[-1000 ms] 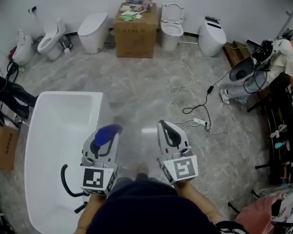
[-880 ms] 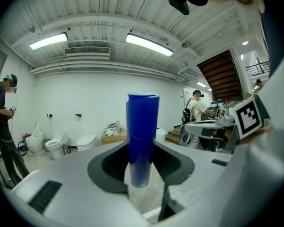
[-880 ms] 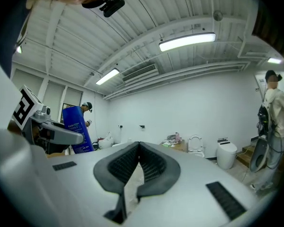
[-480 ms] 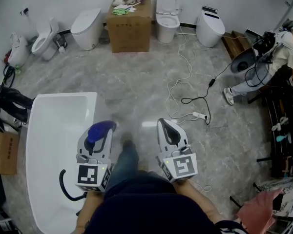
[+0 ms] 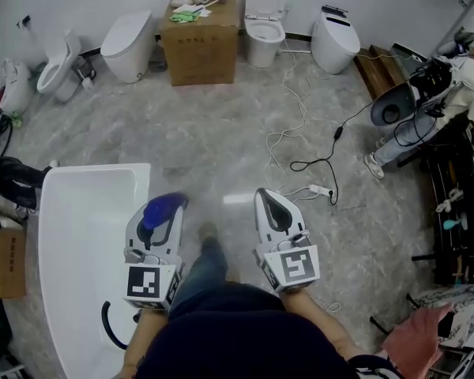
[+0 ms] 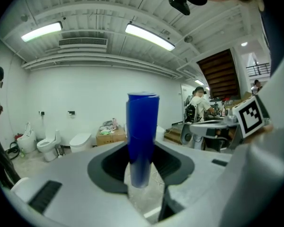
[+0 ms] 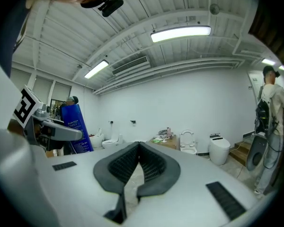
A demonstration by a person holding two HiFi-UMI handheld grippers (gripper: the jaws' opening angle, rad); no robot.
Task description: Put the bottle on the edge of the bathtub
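Clamping blue bottle (image 6: 142, 126), left gripper (image 5: 163, 215) fingers wide, right gripper (image 7: 139, 145) fingers closed, empty

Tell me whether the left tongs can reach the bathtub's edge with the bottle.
Probably yes. The left tongs grip the blue bottle right beside the bathtub rim, and nothing shows between them.

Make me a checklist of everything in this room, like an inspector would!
Surface: grey marbled floor; white bathtub at left.
Job's things: blue bottle upright, not yet on the bathtub's edge.
Clutter: cardboard box with odds on top, by the far wall.
Grippers: left gripper shut on the bottle; right gripper shut, empty.
Cables: white cable and black cable loop across the floor near a power strip.
Surroundings: toilets along the wall; a person at right.
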